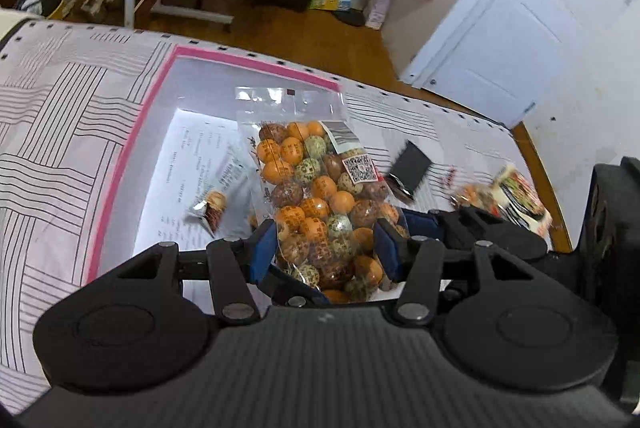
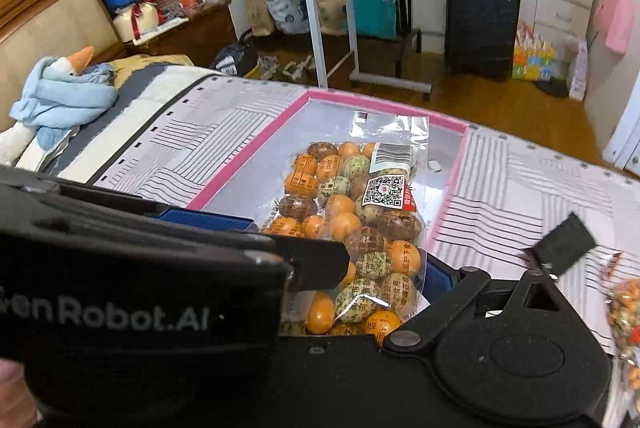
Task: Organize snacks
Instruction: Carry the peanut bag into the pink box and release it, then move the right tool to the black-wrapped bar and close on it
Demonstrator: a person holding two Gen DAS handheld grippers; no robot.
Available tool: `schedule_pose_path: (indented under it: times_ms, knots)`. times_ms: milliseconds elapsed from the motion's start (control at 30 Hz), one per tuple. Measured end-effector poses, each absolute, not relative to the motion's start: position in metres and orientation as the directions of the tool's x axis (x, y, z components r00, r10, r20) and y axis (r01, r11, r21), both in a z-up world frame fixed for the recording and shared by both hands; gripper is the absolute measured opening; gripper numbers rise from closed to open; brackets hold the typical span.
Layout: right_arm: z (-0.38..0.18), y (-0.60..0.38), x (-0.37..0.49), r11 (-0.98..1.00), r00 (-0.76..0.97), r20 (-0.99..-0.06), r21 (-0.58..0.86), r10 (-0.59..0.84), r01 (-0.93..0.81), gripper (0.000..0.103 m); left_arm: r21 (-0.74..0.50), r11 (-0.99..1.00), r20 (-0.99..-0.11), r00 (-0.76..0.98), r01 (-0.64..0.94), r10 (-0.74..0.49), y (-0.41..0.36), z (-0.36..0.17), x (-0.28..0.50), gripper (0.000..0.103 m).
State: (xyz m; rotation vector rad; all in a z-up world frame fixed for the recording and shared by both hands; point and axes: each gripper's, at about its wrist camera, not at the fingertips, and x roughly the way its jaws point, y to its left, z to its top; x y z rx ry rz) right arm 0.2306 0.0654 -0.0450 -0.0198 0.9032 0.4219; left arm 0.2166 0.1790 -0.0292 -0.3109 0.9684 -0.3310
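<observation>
The left gripper (image 1: 326, 248) has its blue pads (image 1: 264, 248) pressed against both sides of a clear bag of round sweets (image 1: 320, 196), holding its lower end. The bag stands above a pink-rimmed box (image 1: 128, 148); a small wrapped snack (image 1: 210, 208) lies on the box floor at 9 o'clock from the bag. A black packet (image 1: 410, 168) lies on the striped cloth (image 1: 60, 108) at 3 o'clock. In the right wrist view, the right gripper (image 2: 400, 268) is mostly hidden behind the left one; its jaw state cannot be told. Another snack bag (image 2: 624, 308) sits at 3 o'clock.
</observation>
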Motion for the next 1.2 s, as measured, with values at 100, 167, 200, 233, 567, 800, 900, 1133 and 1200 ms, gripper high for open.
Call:
schedule_pose_path:
  times_ms: [100,167,200,233,567,800,900,1133,1200]
  knots:
    - [-0.058,0.077,0.244,0.929,0.526,-0.789,0.147,0.316,-0.338,0.099,-0.424,0.9,-0.751,0.516,0.101,-0.412,0.189,-0.046,0.235,0.051]
    - [-0.065,0.087,0.247,0.931,0.526,-0.799,0.109,0.29,-0.348,0.099,-0.436,0.897,-0.761,0.502,0.075,-0.412,0.194,-0.059,0.243,0.051]
    - [-0.069,0.089,0.249,0.932,0.522,-0.803,0.108,0.287,-0.347,0.099,-0.438,0.896,-0.766,0.495,0.064,-0.41,0.197,-0.064,0.247,0.051]
    - [-0.072,0.091,0.251,0.932,0.512,-0.81,0.111,0.286,-0.345,0.099,-0.443,0.895,-0.768,0.493,0.052,-0.409,0.199,-0.069,0.25,0.051]
    - [-0.081,0.1,0.254,0.943,0.533,-0.819,0.026,0.211,-0.333,0.099,-0.41,0.912,-0.802,0.471,0.01,-0.366,0.2,-0.094,0.264,0.051]
    - [-0.051,0.081,0.232,0.94,0.572,-0.79,0.015,0.22,-0.341,0.099,-0.392,0.92,-0.791,0.505,0.017,-0.346,0.2,-0.067,0.243,0.051]
    - [-0.035,0.068,0.22,0.936,0.581,-0.781,0.012,0.229,-0.352,0.099,-0.395,0.918,-0.776,0.519,0.043,-0.358,0.196,-0.049,0.23,0.052]
    - [0.007,0.023,0.182,0.929,0.628,-0.747,-0.036,0.221,-0.37,0.099,-0.378,0.92,-0.756,0.541,0.1,-0.369,0.174,-0.009,0.204,0.052]
    - [0.021,0.003,0.171,0.926,0.639,-0.732,-0.031,0.235,-0.376,0.099,-0.374,0.919,-0.748,0.546,0.123,-0.378,0.165,0.004,0.195,0.053]
